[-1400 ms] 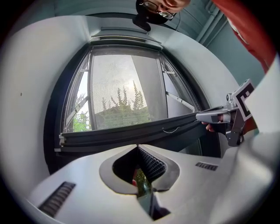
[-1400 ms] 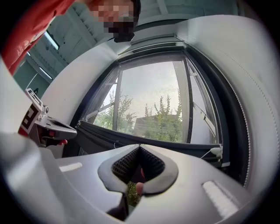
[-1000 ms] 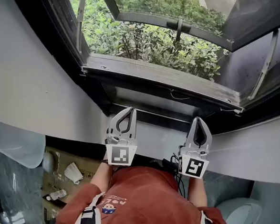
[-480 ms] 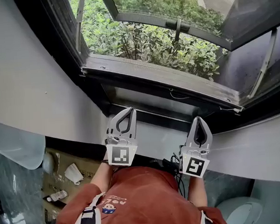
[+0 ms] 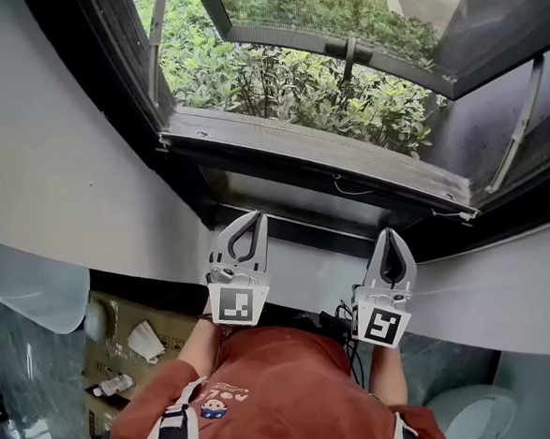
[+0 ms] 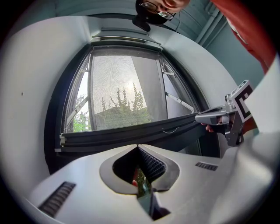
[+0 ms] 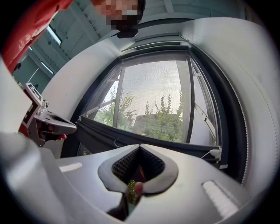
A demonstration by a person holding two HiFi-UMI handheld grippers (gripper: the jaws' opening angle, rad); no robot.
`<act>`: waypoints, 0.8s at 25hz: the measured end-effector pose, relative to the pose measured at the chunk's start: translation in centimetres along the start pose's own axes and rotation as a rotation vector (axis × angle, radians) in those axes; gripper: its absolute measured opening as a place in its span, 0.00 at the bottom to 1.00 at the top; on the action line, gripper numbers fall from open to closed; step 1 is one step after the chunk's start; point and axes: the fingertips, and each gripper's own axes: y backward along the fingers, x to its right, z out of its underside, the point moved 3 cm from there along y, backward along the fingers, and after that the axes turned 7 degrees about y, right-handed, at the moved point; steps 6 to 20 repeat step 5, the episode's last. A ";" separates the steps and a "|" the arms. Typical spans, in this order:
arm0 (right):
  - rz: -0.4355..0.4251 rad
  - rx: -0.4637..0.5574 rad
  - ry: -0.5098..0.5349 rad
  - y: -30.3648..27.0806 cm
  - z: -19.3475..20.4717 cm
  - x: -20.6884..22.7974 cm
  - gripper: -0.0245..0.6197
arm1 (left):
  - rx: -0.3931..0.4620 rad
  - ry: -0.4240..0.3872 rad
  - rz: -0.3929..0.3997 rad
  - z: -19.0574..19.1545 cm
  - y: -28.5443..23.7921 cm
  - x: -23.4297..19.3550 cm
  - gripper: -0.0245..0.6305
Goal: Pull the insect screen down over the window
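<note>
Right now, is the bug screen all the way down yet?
Nearly, it seems. The mesh already covers the window, its bottom bar low. The left gripper and right gripper hang free, fingers shut on nothing. Left: maybe closing the pale gap under the bar.

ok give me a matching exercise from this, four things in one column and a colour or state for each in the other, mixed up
Things:
1. left gripper
2. bushes
3. cardboard box
4. shirt

Colour or state:
A. rust red
B. jaws shut, nothing between them
C. green, outside the window
D. brown, low at the left of the head view

Pairs: 1-B, 2-C, 3-D, 4-A
</note>
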 end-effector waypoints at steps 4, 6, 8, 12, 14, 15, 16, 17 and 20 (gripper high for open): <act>0.011 0.021 -0.002 -0.2 -0.5 0.1 0.05 | -0.003 -0.005 0.005 0.0 -0.1 0.1 0.05; 0.013 0.027 -0.003 -0.3 -0.7 0.1 0.05 | -0.003 -0.007 0.006 -0.1 -0.1 0.1 0.05; 0.013 0.027 -0.003 -0.3 -0.7 0.1 0.05 | -0.003 -0.007 0.006 -0.1 -0.1 0.1 0.05; 0.013 0.027 -0.003 -0.3 -0.7 0.1 0.05 | -0.003 -0.007 0.006 -0.1 -0.1 0.1 0.05; 0.013 0.027 -0.003 -0.3 -0.7 0.1 0.05 | -0.003 -0.007 0.006 -0.1 -0.1 0.1 0.05; 0.013 0.027 -0.003 -0.3 -0.7 0.1 0.05 | -0.003 -0.007 0.006 -0.1 -0.1 0.1 0.05; 0.013 0.027 -0.003 -0.3 -0.7 0.1 0.05 | -0.003 -0.007 0.006 -0.1 -0.1 0.1 0.05; 0.013 0.027 -0.003 -0.3 -0.7 0.1 0.05 | -0.003 -0.007 0.006 -0.1 -0.1 0.1 0.05; 0.013 0.027 -0.003 -0.3 -0.7 0.1 0.05 | -0.003 -0.007 0.006 -0.1 -0.1 0.1 0.05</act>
